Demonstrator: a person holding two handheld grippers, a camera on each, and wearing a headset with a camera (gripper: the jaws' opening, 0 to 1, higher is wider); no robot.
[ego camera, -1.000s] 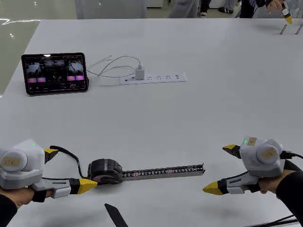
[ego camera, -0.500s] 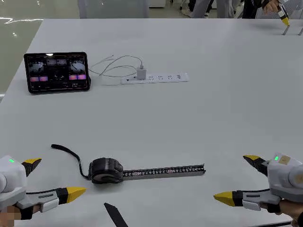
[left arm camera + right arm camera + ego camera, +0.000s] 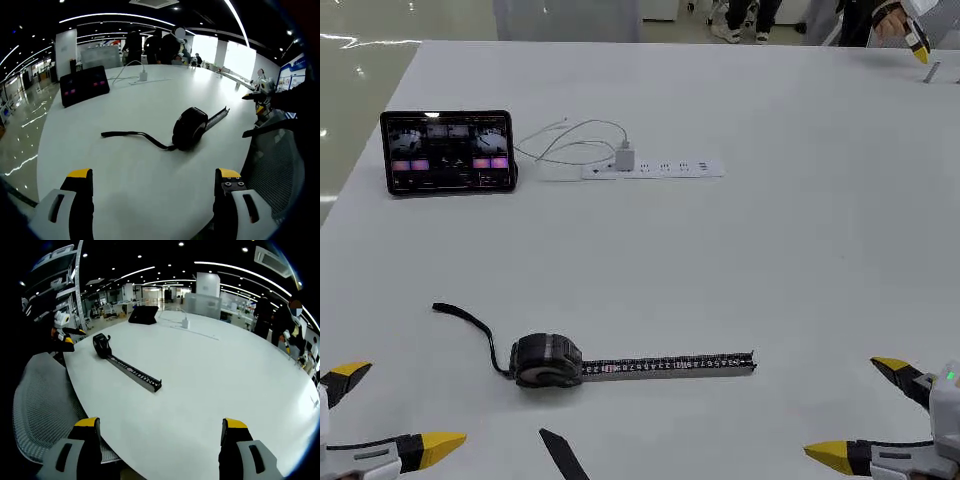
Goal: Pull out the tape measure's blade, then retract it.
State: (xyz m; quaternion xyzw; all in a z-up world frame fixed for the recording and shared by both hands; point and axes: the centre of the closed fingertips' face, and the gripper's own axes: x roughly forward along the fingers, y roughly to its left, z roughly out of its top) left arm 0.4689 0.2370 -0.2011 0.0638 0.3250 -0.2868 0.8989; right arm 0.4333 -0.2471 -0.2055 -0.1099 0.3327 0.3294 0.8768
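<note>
A wide white table [image 3: 790,230] stands on a glossy floor [image 3: 350,90] in an open hall, under a dark ceiling [image 3: 100,31] crossed by long light strips [image 3: 115,14], with bright windows [image 3: 240,59] on one side and a grey mesh chair [image 3: 40,400] at its near edge.

No text you can read at this moment.
The blade [image 3: 670,365] drawn out of your tape measure [image 3: 546,360] carries a row of printed marks and figures, but in the head view they are too small to make out, and in the right gripper view they blur together. The tablet [image 3: 448,152] standing on the table [image 3: 770,250] shows bright panels with pink patches; any words on its screen are too small to tell. The power strip [image 3: 655,168] near it bears no marking that you could read.
</note>
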